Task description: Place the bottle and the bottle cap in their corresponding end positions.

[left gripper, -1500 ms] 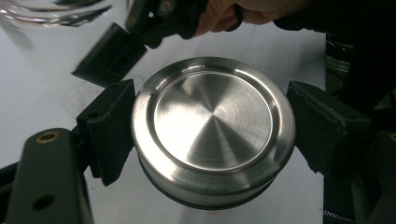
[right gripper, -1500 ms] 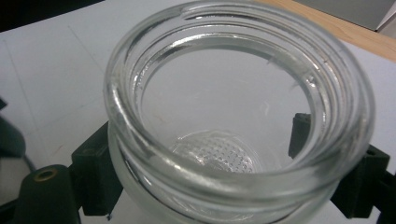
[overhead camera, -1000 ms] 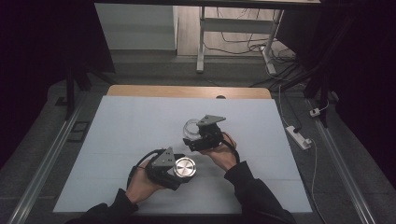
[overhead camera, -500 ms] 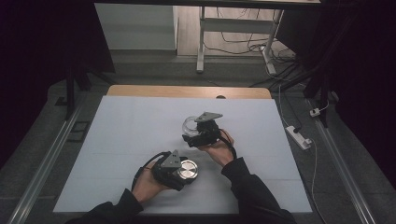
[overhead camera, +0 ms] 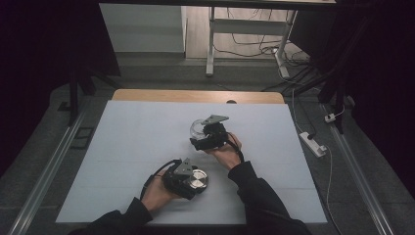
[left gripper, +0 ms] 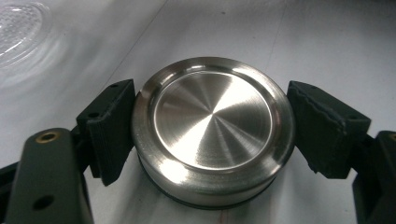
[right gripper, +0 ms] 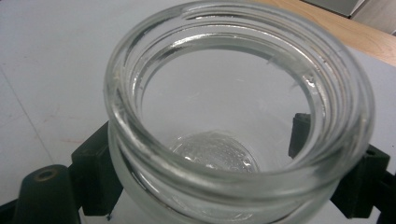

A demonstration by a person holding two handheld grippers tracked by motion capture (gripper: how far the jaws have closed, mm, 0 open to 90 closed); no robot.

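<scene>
Item: steel lid nr table front edge, clamped betw jaws of L gripper; glass jar mid-table, upright, gripped by R gripper w/ jaws closed on its wall; risk: smooth metal/glass may slip if squeeze eases.

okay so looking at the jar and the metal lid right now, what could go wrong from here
The left gripper holds the smooth steel lid only by its rounded rim, so it could squirt out sideways. The right gripper clamps the open glass jar low on its wall; too hard a squeeze may crack it, too light may let it tip onto the table.
</scene>
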